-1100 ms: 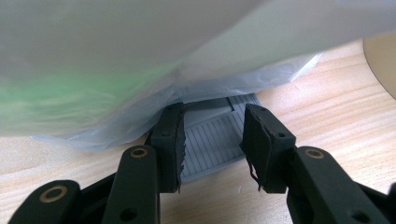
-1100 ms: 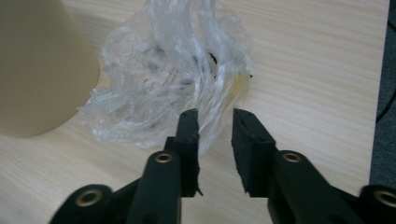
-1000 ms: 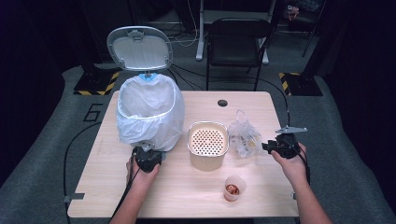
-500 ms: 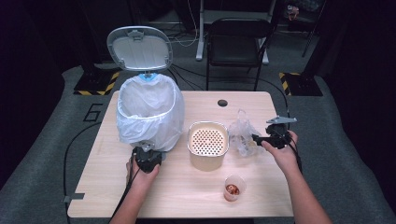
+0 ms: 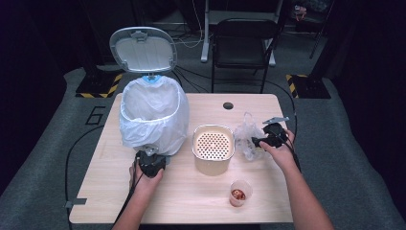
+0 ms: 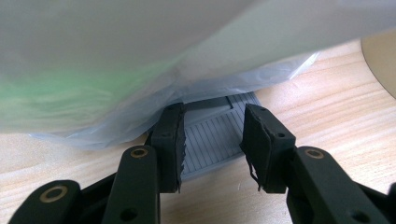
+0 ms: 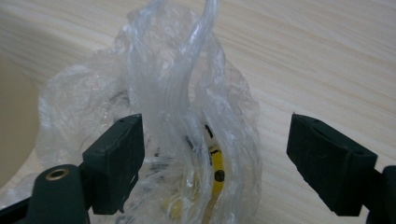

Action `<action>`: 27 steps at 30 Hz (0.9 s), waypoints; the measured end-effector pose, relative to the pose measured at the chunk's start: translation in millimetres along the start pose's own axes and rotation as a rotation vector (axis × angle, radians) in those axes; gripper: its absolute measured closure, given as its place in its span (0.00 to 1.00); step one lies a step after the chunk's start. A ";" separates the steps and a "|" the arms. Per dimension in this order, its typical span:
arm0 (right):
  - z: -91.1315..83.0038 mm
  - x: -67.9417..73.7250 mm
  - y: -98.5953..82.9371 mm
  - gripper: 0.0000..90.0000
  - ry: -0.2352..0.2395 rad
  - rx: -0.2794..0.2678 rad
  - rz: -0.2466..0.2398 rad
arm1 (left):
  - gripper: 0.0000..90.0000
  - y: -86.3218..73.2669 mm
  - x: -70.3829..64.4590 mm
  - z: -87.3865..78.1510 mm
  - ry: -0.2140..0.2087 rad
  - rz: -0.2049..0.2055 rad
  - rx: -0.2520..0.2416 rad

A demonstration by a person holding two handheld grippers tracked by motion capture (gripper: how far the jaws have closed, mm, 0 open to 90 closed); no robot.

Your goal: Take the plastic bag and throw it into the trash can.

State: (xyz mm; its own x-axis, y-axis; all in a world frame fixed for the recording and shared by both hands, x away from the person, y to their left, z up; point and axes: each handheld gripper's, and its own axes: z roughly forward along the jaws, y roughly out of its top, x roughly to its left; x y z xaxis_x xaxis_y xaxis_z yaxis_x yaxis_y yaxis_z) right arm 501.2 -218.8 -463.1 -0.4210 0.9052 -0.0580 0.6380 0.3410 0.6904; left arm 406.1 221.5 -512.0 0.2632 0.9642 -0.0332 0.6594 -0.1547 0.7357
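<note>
Right gripper view, jaws wide around plastic bag (image 7: 187,121)

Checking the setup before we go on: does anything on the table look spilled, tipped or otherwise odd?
Nothing is spilled or tipped. The bin, strainer pot and cup stand upright. The clear bag is crumpled, with its top sticking up.

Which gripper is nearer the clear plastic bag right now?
Right. The right gripper is at the clear plastic bag, open jaws around its gathered top. The left gripper is across the table at the foot pedal of the trash bin.
</note>
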 end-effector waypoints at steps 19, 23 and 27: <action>19.0 -0.3 -10.1 0.81 0.043 0.088 -0.007 | 0.65 0.3 0.3 -0.1 -0.002 0.000 0.003; 14.9 -1.5 -8.3 0.88 0.060 0.079 0.006 | 0.65 0.3 0.3 -0.1 -0.002 0.000 0.003; 10.4 -5.9 -7.2 0.91 0.086 0.070 0.030 | 0.65 0.3 0.3 -0.1 -0.002 -0.001 0.003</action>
State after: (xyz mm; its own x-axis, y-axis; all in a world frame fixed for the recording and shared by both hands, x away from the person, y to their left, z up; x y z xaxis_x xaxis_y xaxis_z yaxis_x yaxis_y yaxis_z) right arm 505.8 -224.0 -475.2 -0.4533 0.8910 0.0262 0.6933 0.3339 0.6386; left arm 406.3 221.7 -511.7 0.2637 0.9640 -0.0354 0.6617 -0.1541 0.7337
